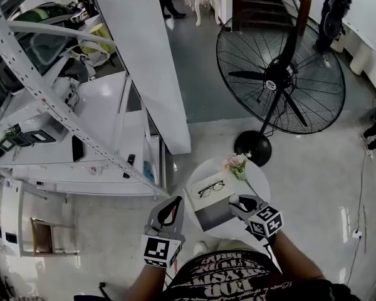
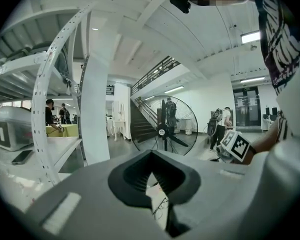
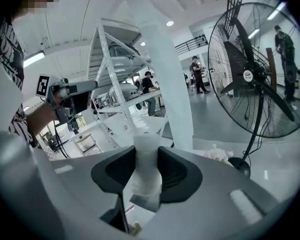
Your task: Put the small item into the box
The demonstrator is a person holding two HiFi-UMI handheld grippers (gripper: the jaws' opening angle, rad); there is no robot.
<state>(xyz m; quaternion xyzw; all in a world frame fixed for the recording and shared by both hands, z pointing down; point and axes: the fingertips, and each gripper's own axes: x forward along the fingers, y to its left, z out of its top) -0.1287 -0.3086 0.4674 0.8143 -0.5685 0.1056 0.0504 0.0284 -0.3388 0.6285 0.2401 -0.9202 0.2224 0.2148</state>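
The right hand-held gripper (image 1: 238, 202) sits just right of centre in the lower part of the head view, closed on the small item (image 1: 233, 199), a pale whitish piece. In the right gripper view this hand-held gripper (image 3: 147, 153) has its dark pads pressed against both sides of the small item (image 3: 146, 170), which stands upright between them and sticks out above their tips. In the head view the item is at the right edge of the box (image 1: 214, 217); whether it touches the box cannot be told. The box lies open on the small round white counter (image 1: 261, 182), with a pair of glasses (image 1: 211, 189) on its pale upper half and a bunch of flowers (image 1: 236, 164) beyond it. The left hand-held gripper (image 1: 174, 203) is at the lower centre-left, just beside the counter's left rim; its own view shows the left hand-held gripper (image 2: 151, 156) narrowed, tips meeting, nothing held. A large standing fan (image 1: 279, 80) fills the upper right
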